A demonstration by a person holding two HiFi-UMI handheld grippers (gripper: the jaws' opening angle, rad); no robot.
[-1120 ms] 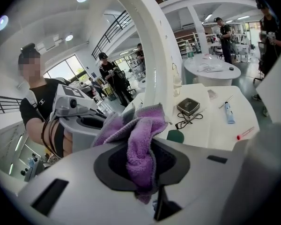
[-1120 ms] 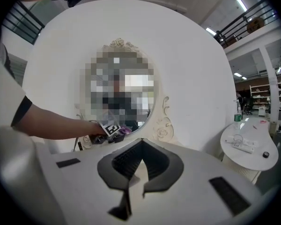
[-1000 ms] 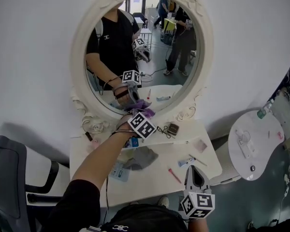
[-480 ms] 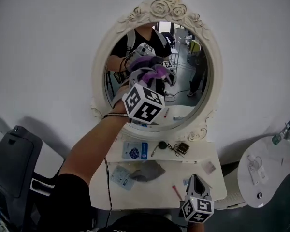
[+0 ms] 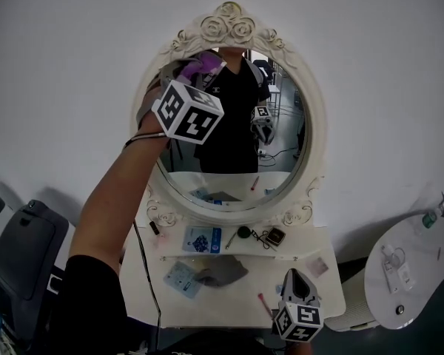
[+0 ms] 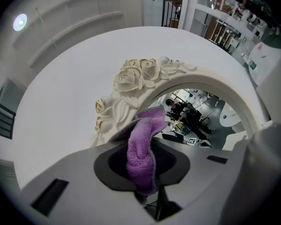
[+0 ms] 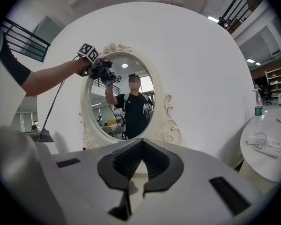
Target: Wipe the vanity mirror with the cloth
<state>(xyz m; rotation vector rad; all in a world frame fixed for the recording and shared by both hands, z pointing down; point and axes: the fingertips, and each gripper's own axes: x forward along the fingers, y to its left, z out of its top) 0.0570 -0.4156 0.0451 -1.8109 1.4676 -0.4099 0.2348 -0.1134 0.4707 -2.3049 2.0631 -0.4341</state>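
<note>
Bare wall [image 5: 370, 65] surrounds the vanity mirror [image 5: 281, 146]; left gripper [image 5: 190, 75] pins the cloth [image 6: 141, 149] at its upper-left rim, right gripper [image 5: 295, 278] closed, empty.

My left arm [image 5: 112, 211] reached high, the left tongs [image 5: 194, 71] clamped on the purple cloth [image 6: 141, 146]; the right tongs [image 5: 296, 281] sat low near my body, jaws together, holding nothing

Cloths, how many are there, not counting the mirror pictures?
2. The left gripper holds a fluffy purple cloth at the oval vanity mirror, near its top; a crumpled grey cloth lies on the white table. Others may be hidden.
</note>
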